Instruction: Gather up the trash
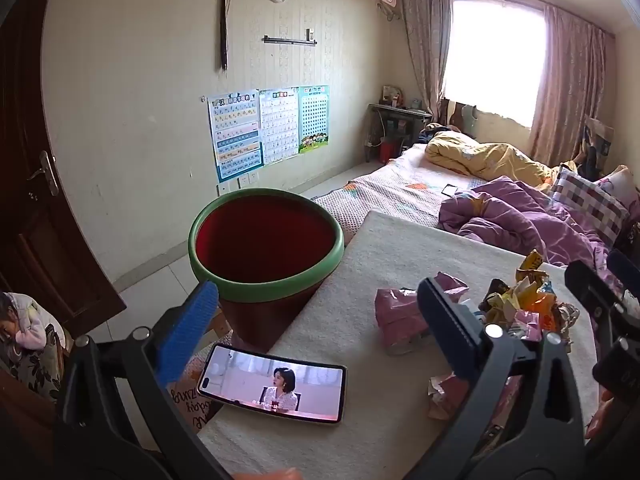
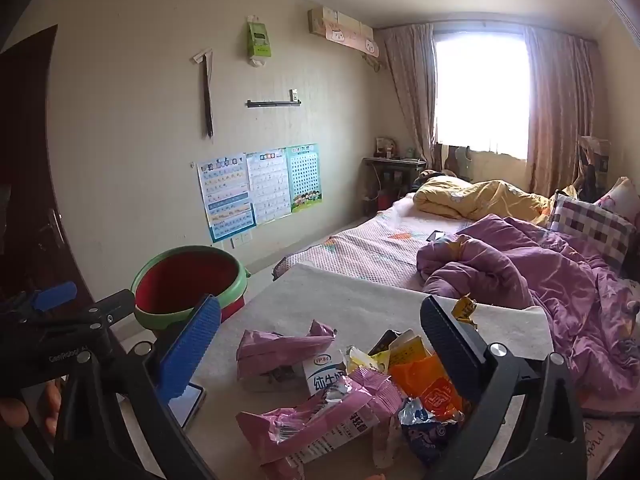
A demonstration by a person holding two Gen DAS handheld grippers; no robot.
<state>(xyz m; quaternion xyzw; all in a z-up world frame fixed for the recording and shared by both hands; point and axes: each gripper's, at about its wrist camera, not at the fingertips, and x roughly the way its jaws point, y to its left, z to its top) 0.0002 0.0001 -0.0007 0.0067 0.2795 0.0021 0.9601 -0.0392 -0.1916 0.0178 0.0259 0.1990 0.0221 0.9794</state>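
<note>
A pile of trash lies on the white table (image 1: 400, 248): pink wrappers (image 2: 320, 412), a milk carton (image 2: 322, 376), an orange packet (image 2: 428, 388) and yellow wrappers (image 1: 516, 296). A red bin with a green rim (image 1: 266, 248) stands left of the table, seen also in the right wrist view (image 2: 188, 284). My left gripper (image 1: 316, 316) is open and empty, between the bin and the pile. My right gripper (image 2: 320, 332) is open and empty, just above the pile. The right gripper's body shows in the left wrist view (image 1: 600, 300).
A phone (image 1: 276, 386) playing video lies on the table's near left edge. A bed (image 2: 380, 248) with purple and yellow quilts is behind the table. A door (image 1: 36, 184) is at left. A child (image 1: 20, 332) sits at lower left.
</note>
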